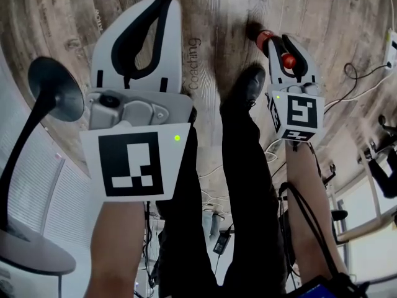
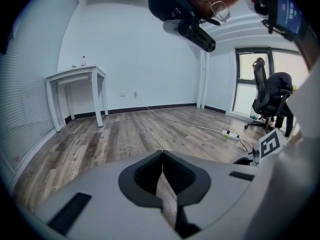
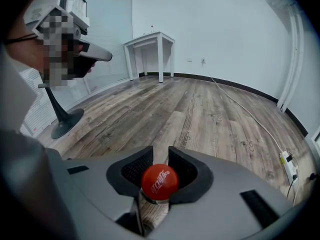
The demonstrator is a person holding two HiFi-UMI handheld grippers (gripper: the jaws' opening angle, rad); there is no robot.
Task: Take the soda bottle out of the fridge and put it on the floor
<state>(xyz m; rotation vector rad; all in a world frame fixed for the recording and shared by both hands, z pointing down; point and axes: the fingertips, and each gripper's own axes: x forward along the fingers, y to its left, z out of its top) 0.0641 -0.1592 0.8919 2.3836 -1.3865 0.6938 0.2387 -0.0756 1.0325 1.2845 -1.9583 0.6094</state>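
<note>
Red-capped soda bottle [image 3: 159,182] sits between the jaws of the right gripper [image 3: 160,150], which are part-open and clamp its neck just under the cap. Its body points down at the wood floor [image 3: 200,109], beside the person's shoe [image 1: 247,83]. The left gripper [image 2: 162,153] is closed and empty.

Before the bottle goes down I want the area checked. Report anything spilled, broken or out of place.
Nothing spilled or damaged. The soda bottle hangs by its neck in the right tool, cap on. Only oddity: a white cable and power strip lie loose across the floor.
</note>
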